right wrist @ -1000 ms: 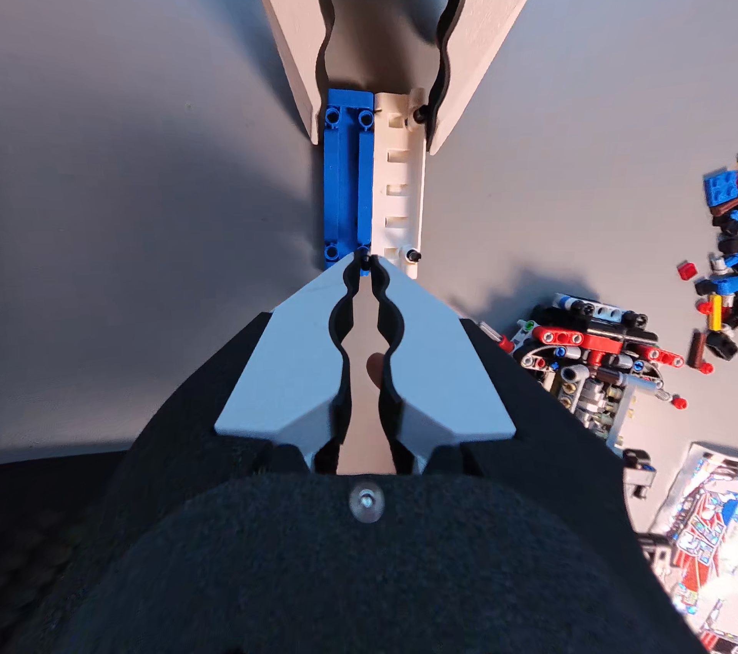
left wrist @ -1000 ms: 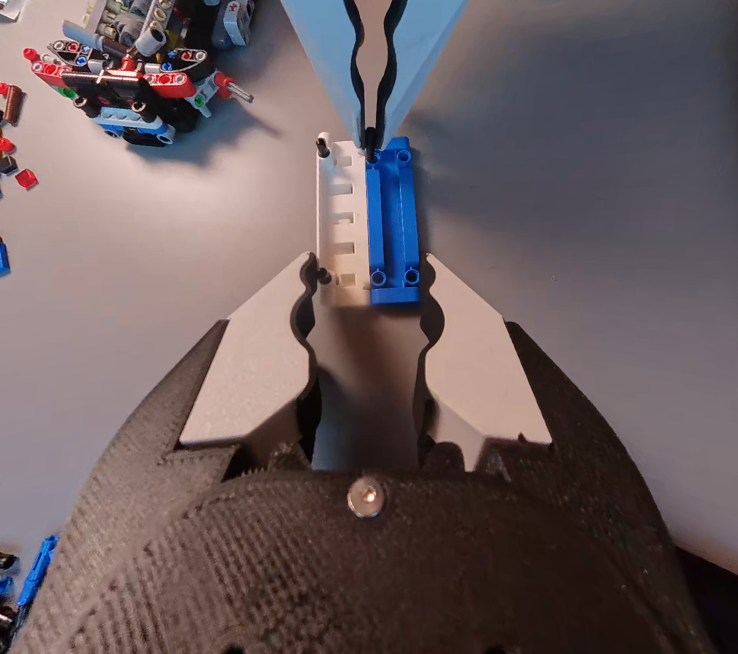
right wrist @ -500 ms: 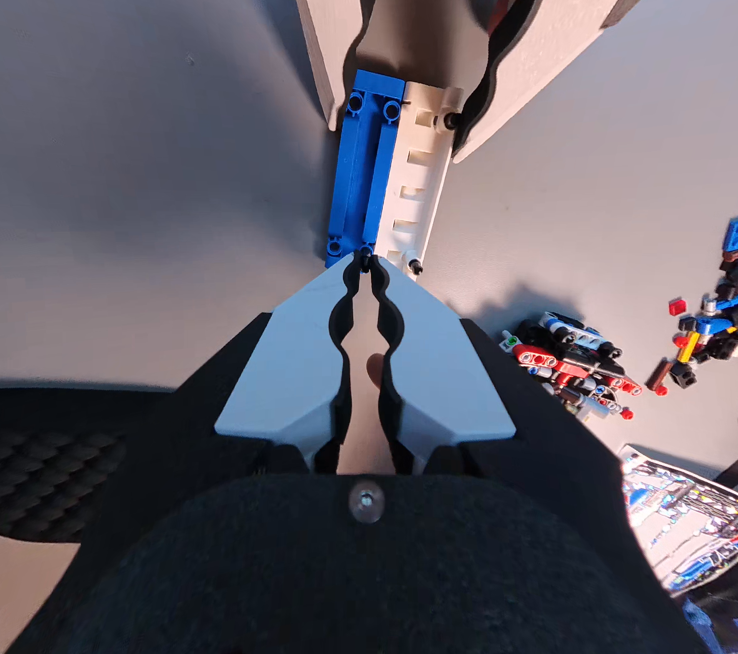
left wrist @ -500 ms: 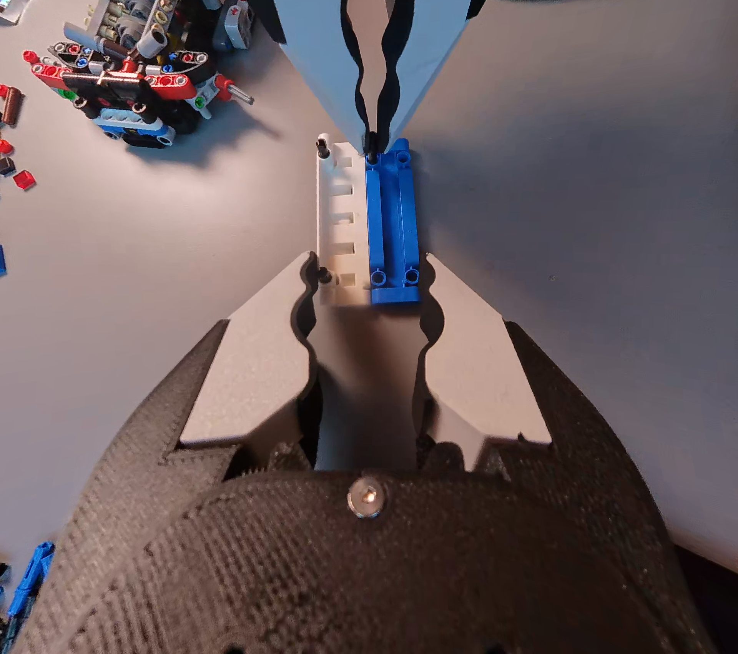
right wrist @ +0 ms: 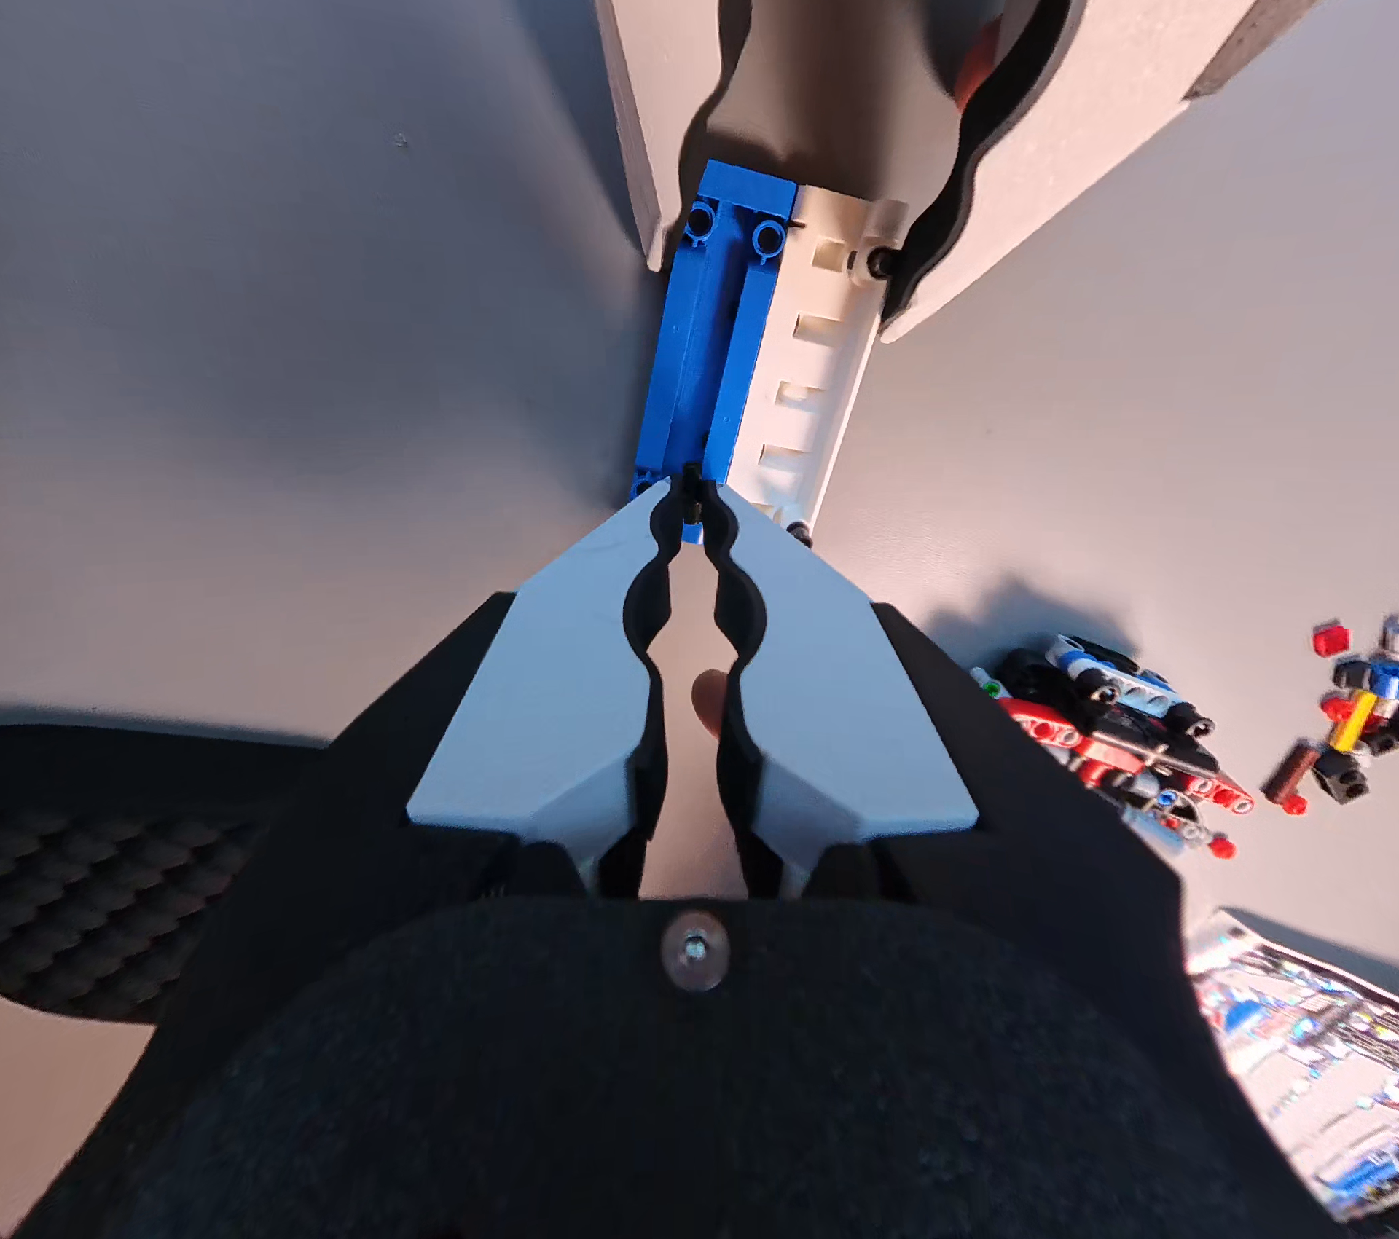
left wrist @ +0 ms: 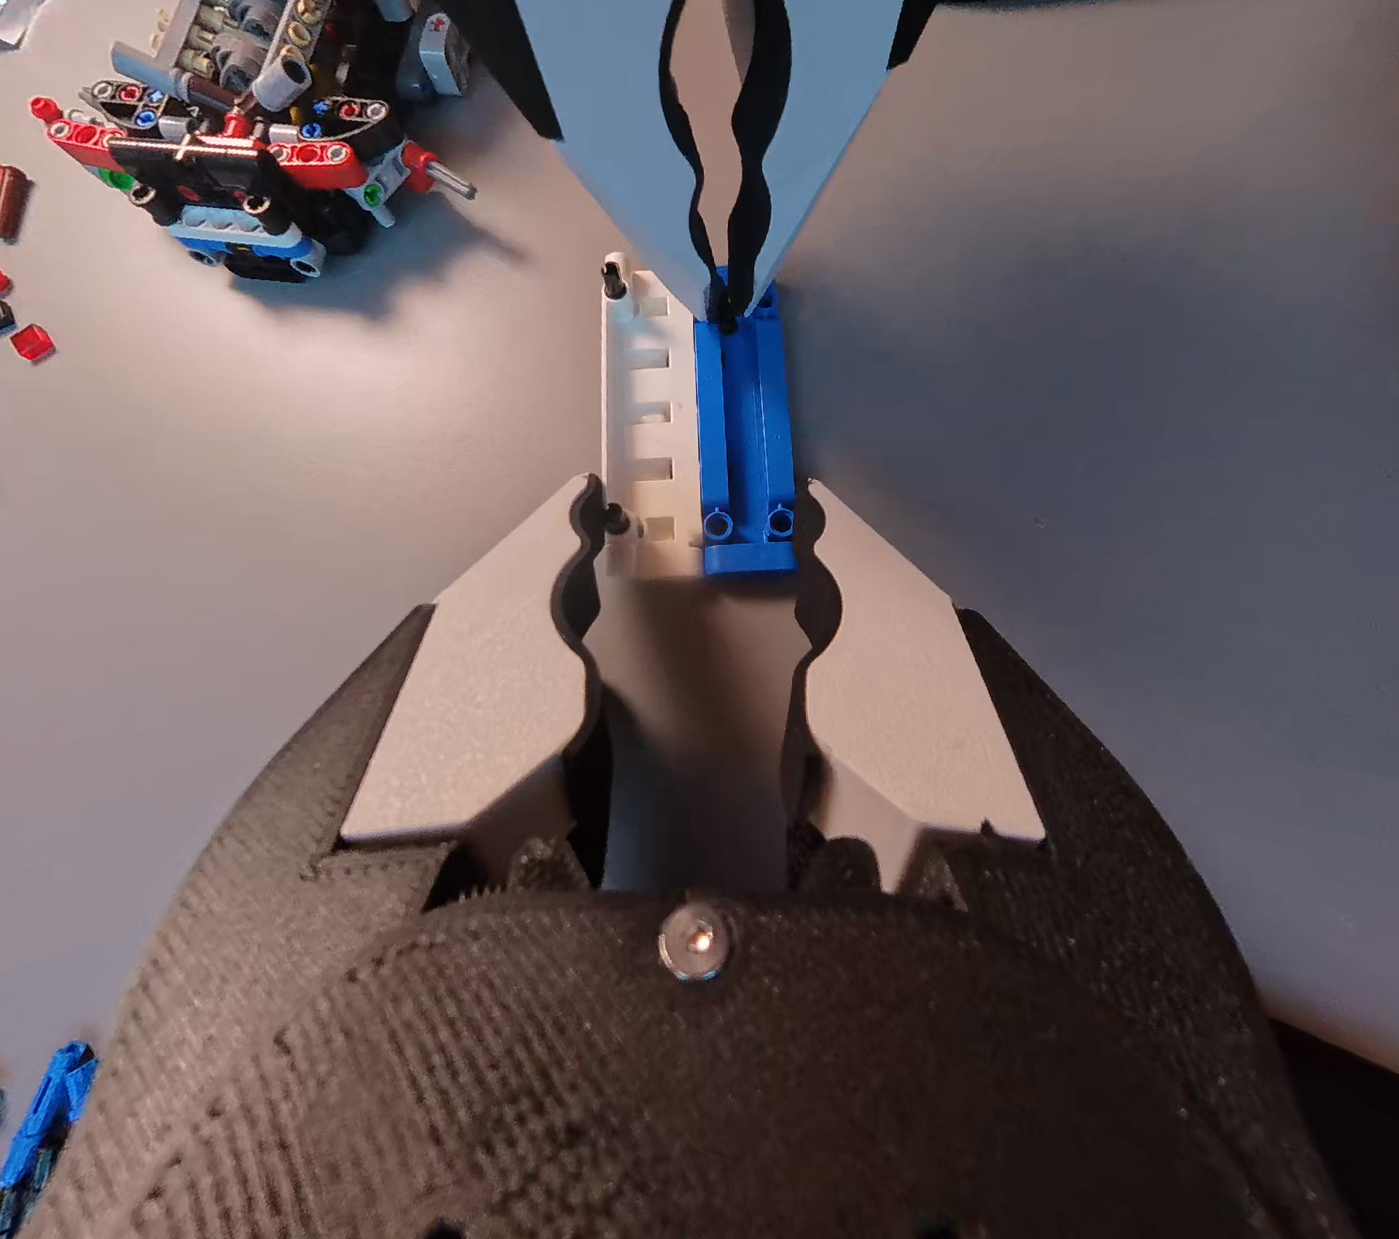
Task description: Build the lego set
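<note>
Hiding the blue panel's far end, the right gripper pinches a tiny black pin. The left gripper clamps both panels, white and blue.

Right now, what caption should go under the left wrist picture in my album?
Left gripper clamps the joined white panel and blue panel while the right gripper pinches a small black pin at their far end.
</note>
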